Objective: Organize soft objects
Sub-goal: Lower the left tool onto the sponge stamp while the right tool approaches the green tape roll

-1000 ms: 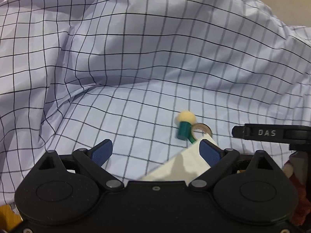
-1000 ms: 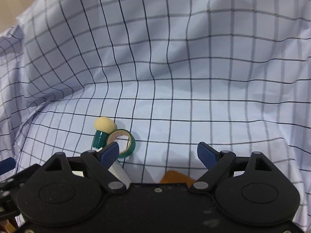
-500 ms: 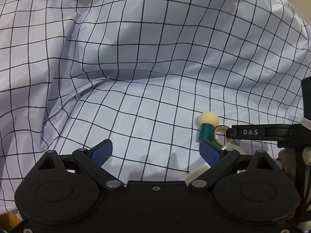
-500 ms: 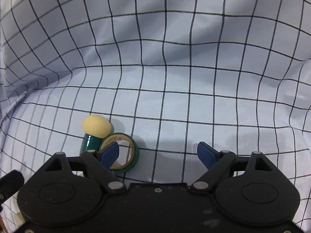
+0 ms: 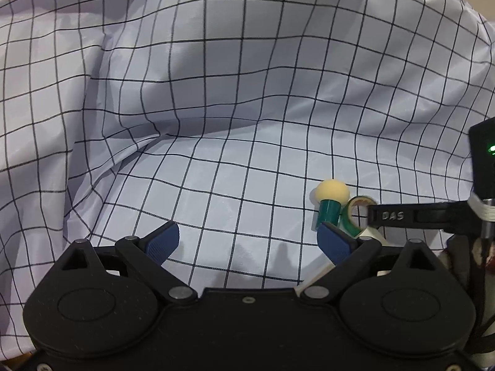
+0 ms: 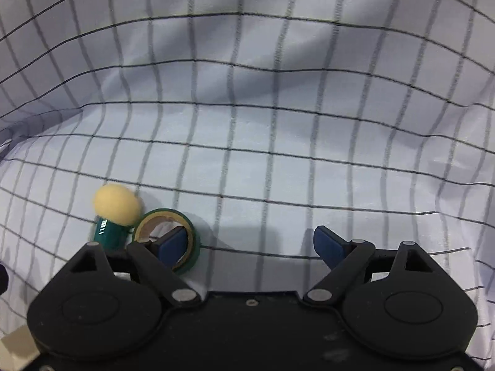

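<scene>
A small toy with a yellow foam ball on a green cylinder (image 5: 330, 199) (image 6: 115, 207) lies on the white checked cloth (image 5: 216, 92) (image 6: 278, 123). A green tape roll (image 5: 348, 216) (image 6: 194, 252) leans against it. My left gripper (image 5: 249, 241) is open over bare cloth, and its right pad sits just in front of the toy. My right gripper (image 6: 250, 244) is open too. Its left pad (image 6: 173, 244) shows in front of the roll's hole; whether it is inside I cannot tell. The same black finger (image 5: 402, 216) reaches across the roll in the left wrist view.
The cloth rises in soft folds on all sides like the walls of a lined bin. A white piece (image 5: 372, 235) lies under my left gripper's right finger. A beige corner (image 6: 15, 346) shows at the lower left, and the right gripper's black body (image 5: 482, 160) at the right edge.
My right gripper has sunk toward the tape roll, and its left pad now overlaps the roll's hole. In the left wrist view the toy and roll slid right and most of the white piece went out of view.
</scene>
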### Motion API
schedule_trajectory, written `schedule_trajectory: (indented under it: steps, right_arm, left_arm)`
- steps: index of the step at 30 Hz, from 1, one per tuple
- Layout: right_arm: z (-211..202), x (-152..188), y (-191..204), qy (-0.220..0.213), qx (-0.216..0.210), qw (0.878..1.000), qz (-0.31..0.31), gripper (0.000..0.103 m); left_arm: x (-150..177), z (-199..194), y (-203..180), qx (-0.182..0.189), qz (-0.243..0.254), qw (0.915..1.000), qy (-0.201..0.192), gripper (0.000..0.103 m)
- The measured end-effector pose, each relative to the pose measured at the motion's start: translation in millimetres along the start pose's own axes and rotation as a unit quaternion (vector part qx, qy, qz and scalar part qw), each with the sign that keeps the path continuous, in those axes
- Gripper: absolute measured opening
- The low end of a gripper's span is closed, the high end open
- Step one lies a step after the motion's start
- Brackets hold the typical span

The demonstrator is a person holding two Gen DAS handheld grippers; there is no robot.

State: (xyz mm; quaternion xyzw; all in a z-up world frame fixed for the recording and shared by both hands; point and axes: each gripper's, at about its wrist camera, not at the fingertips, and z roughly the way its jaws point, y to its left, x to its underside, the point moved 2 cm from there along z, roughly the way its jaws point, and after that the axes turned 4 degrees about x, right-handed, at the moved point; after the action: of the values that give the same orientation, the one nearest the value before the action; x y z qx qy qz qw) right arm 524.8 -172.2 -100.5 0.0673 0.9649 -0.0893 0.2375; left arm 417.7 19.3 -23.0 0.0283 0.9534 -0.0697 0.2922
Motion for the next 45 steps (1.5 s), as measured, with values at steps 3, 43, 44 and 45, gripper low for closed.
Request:
schedule_trajectory:
  steps: [3,43,44,45]
  right_arm:
    - [0,-1,-17,-0.011,0.03,0.999,0.003,0.086]
    - [-23,18,-156,-0.022,0.011,0.997,0.071,0.086]
    - [-23,18,-157,-0.021,0.011,0.997,0.072,0.086]
    - [-20,16,-156,-0.021,0.01,0.997,0.073,0.086]
  left_arm:
    - [-1,6,-3,-0.004,0.006,0.9999,0.008,0.093]
    - [-41,85,-58,-0.065,0.108,0.9865,0.104,0.093]
    - [-41,85,-56,-0.078,0.117,0.985,0.1,0.093]
    - [-41,84,-54,-0.09,0.123,0.9836,0.096,0.093]
